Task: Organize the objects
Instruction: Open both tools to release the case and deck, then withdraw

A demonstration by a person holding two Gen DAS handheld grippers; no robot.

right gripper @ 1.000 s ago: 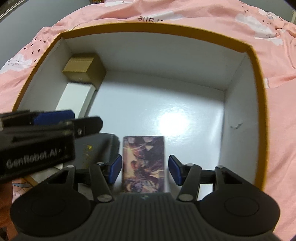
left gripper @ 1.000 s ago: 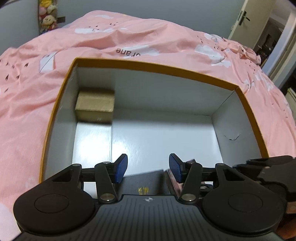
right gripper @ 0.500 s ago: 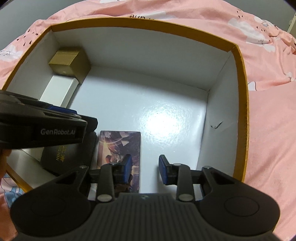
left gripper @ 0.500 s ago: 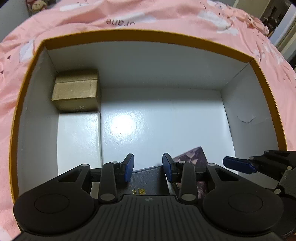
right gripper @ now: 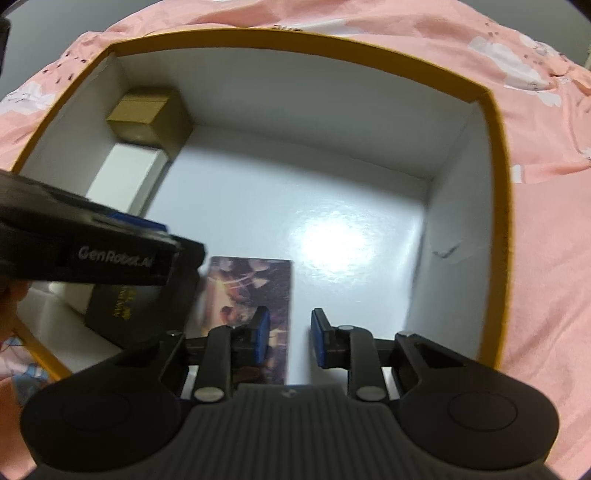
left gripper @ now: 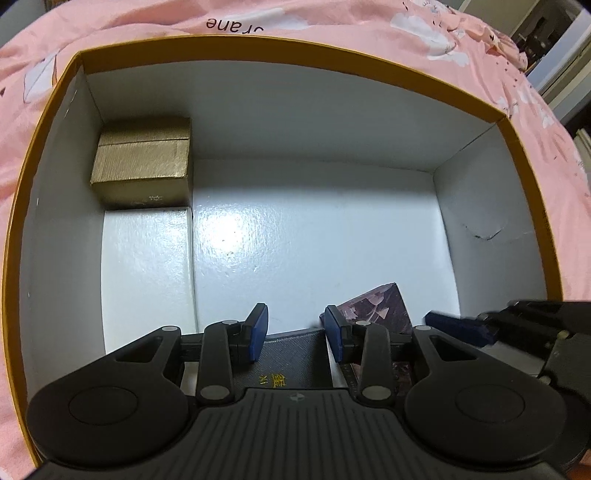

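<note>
In the left wrist view, one big box [left gripper: 236,48] with an orange rim stands on a pink bedcover [left gripper: 369,22]. Inside it I count four things: one gold box [left gripper: 142,162] in the far left corner, one white box [left gripper: 146,273] touching it, one dark box [left gripper: 291,354] with gold letters, one picture box [left gripper: 376,310]. The left gripper [left gripper: 295,332] is above the dark box; its jaws are apart, nothing pressed.

In the right wrist view, the right gripper [right gripper: 288,338] has just been closing. The picture box [right gripper: 251,306] lies under its left finger, not gripped.
</note>
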